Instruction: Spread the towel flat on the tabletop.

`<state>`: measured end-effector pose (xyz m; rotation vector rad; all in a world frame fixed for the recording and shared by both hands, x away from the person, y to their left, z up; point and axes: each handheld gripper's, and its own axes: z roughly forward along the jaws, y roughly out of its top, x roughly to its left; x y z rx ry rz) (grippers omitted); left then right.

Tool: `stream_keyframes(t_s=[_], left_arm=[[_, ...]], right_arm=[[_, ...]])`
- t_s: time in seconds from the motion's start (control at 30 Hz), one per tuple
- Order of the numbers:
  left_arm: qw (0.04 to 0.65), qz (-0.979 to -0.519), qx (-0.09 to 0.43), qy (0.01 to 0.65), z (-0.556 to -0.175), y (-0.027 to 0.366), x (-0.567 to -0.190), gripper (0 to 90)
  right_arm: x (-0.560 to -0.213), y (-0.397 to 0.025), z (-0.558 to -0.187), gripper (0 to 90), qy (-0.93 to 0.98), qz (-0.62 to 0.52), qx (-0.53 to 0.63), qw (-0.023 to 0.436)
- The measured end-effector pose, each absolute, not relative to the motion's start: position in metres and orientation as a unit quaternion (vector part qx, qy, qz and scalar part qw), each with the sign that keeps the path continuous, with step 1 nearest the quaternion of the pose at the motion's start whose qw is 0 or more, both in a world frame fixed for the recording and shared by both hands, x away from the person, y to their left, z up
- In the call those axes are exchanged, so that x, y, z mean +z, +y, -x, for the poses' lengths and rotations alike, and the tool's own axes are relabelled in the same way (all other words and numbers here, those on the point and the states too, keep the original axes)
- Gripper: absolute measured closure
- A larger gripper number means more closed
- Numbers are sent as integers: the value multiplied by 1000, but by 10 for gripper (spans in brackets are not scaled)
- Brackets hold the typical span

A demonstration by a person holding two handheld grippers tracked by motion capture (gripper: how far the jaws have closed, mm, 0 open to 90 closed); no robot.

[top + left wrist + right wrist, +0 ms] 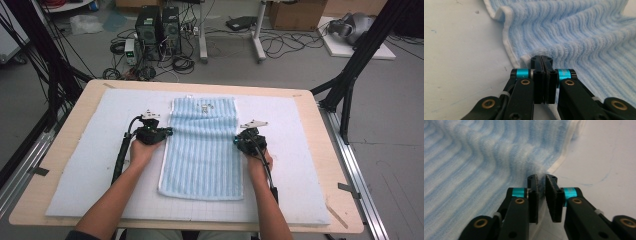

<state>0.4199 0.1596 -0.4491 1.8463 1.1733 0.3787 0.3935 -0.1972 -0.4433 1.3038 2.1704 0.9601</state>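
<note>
Blue towel edges vanish between both grippers' jaws.

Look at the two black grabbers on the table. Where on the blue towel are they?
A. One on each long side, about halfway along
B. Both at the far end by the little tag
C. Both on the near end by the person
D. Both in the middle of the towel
A: in the high view the left gripper meets the left long edge of the towel and the right gripper meets the right long edge, about halfway along.
</note>
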Motion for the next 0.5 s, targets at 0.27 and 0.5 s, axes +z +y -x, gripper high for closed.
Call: stream_keyframes(t_s=[0.27,0.5], left_arm=[[465,-750,132,451,-398,173,-434,563],[471,-755,119,440,-369,180,-433,554]], right_arm=[[-432,-221,-371,540,768,-466,391,201],[-430,-226,-339,535,788,-428,403,182]])
